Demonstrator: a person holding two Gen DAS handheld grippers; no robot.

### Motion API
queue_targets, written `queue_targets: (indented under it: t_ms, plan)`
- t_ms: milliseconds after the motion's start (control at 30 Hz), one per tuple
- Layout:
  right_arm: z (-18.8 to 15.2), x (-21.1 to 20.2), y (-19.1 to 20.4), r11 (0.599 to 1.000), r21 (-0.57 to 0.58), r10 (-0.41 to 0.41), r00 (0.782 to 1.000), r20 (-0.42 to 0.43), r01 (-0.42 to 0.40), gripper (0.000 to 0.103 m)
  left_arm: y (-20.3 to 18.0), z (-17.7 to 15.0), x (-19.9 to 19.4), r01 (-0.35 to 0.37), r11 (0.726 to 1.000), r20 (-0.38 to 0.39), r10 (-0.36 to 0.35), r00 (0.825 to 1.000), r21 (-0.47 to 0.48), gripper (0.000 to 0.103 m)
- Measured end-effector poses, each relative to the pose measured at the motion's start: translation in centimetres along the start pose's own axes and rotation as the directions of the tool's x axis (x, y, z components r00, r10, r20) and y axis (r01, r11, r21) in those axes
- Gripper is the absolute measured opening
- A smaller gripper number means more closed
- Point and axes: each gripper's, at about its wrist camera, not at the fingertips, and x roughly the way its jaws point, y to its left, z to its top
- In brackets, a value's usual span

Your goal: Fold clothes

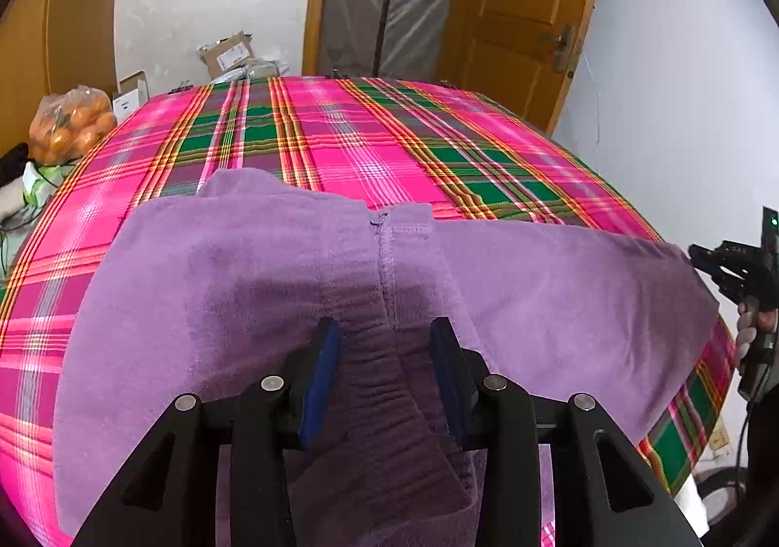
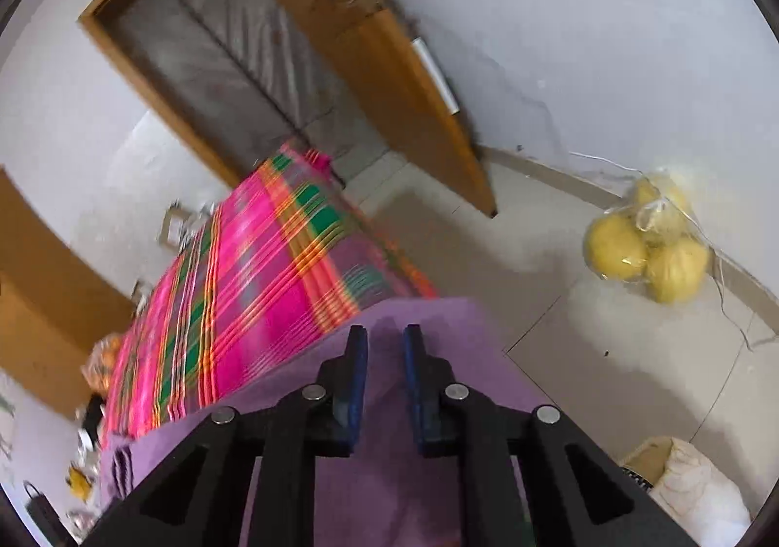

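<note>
The purple garment (image 1: 272,284) is spread on the plaid worktop (image 1: 341,133), its waistband bunched between the left gripper (image 1: 384,342)'s half-parted jaws, apparently ungripped, while the right gripper (image 2: 384,342)'s narrow jaws hover at its three-o'clock corner, so cloth may be missed and the fold skewed.

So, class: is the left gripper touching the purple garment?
Touching. In the left wrist view, the left gripper has bunched waistband fabric of the purple garment gathered between its blue pads.
</note>
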Motion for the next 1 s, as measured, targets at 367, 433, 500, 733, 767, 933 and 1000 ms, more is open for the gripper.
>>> queue_targets:
  t_ms: [367,433,500,733,767,933,1000]
  plan:
    - [-1.6,-1.9,-9.6,0.889,0.418,0.220,0.975,-0.024,-0.190,0.043,-0.4,0.0,0.0,-0.028,0.999,-0.005,0.028,1.000,0.021,0.041]
    - [-2.2,-2.1,-11.4,0.845,0.494,0.260,0.965,-0.044,-0.205,0.044,-0.5,0.0,-0.1,-0.039,0.999,-0.004,0.039,0.999,0.023,0.041]
    - [-2.8,-2.3,-12.4,0.817,0.535,0.294,0.954,-0.063,-0.216,0.044,-0.8,0.0,-0.2,-0.058,0.998,-0.002,0.058,0.998,0.019,0.041]
    - [-4.0,-1.0,-13.4,0.738,0.616,0.435,0.892,-0.123,-0.275,0.045,-2.0,0.2,-0.2,-0.071,0.997,0.021,0.071,0.997,0.009,0.042]
    - [-4.1,-0.5,-13.3,0.733,0.622,0.447,0.884,-0.136,-0.275,0.045,-2.0,0.3,-0.1,-0.072,0.997,0.021,0.072,0.997,0.006,0.042]
    - [-4.8,1.4,-13.5,0.668,0.689,0.504,0.852,-0.140,-0.282,0.050,-2.1,0.3,0.2,-0.073,0.997,0.019,0.073,0.997,0.000,0.041]
    - [-4.8,2.3,-13.5,0.641,0.711,0.525,0.841,-0.132,-0.289,0.050,-2.1,0.3,0.3,-0.072,0.997,0.017,0.072,0.997,-0.002,0.042]
